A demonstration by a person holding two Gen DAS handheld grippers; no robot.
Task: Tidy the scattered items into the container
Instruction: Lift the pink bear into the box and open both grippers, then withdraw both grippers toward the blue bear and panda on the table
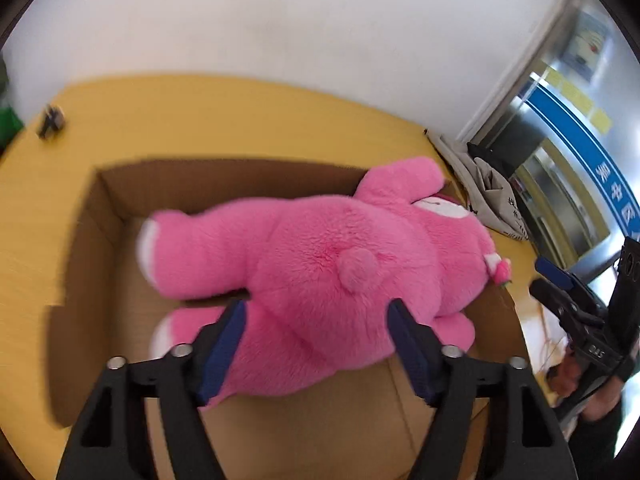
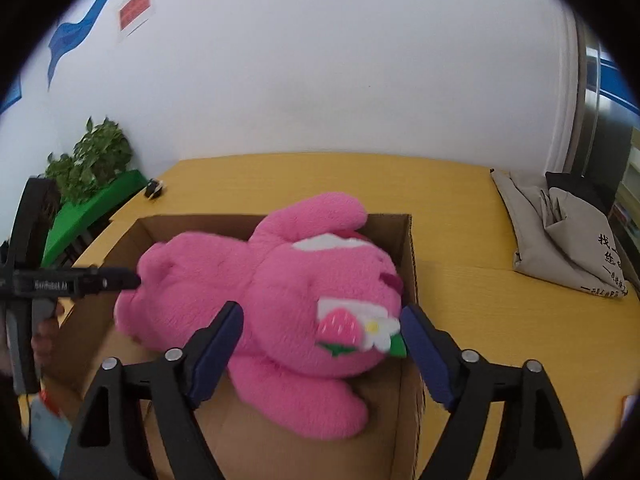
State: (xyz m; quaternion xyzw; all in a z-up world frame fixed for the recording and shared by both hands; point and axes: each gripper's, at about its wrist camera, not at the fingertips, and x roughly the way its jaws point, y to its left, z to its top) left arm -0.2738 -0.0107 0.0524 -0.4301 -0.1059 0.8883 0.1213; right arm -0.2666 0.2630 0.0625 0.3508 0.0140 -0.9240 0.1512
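An office or institutional room is showing here: a yellow bench [image 2: 500,312] is standing against a plain white wall [image 2: 320,80] bearing a red notice [image 2: 135,10], beside blue-striped glass doors [image 1: 568,148] and a potted plant [image 2: 94,160].

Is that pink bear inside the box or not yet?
Partly in: the bear lies over the box, its head on the rim.

Pink plush toy [image 1: 320,276] lying across an open cardboard box [image 1: 100,240] on a yellow table [image 1: 224,120].

The left gripper [image 1: 318,344] stands spread at the toy's rump, its blue pads [image 1: 224,352] flanking the fur with the tail between them above. A small dark object [image 1: 50,120] sits far left; a grey cloth bag [image 1: 492,196] lies right, and the right gripper [image 1: 576,308], in a hand [image 1: 576,380], appears at the right edge.
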